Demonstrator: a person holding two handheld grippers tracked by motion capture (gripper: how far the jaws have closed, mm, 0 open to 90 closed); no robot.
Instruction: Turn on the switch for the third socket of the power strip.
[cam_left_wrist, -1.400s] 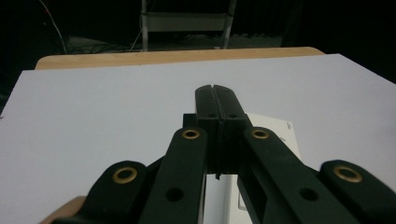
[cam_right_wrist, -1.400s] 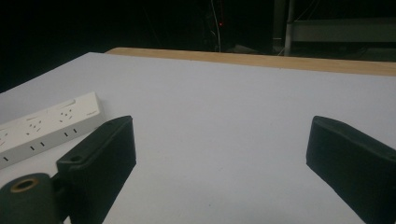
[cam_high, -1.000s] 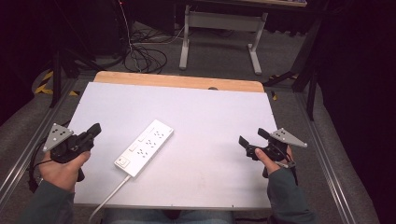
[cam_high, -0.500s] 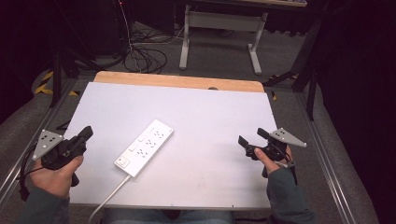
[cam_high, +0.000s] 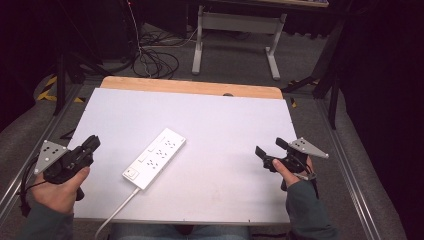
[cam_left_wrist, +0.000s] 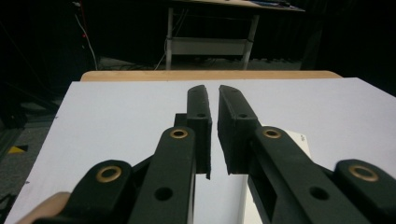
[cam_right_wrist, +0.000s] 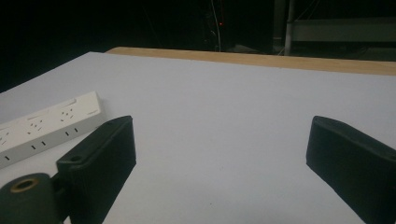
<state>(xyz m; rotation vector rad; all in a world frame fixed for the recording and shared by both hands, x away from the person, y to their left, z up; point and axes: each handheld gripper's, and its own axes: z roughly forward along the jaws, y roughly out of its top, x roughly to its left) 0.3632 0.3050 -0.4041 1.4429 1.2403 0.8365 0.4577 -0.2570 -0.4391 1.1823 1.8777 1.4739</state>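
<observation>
Power strip (cam_high: 154, 158) between tools, left tool (cam_high: 90, 148) barely parted; right tool (cam_high: 268, 151) wide apart, table (cam_high: 225, 120) bare around

The power strip (cam_high: 154, 158) cord (cam_high: 116, 212) runs off the bench (cam_high: 210, 115) edge at 7 o'clock; its socket markings are too small to read.

The white power strip (cam_high: 154, 158) lies flat on the white table (cam_high: 225, 120), socket face up, set diagonally left of the table's middle. Rows of small socket slots run along its top, and a rocker switch sits at its near end. From that end a white cord (cam_high: 116, 212) trails to the table's near edge.
</observation>
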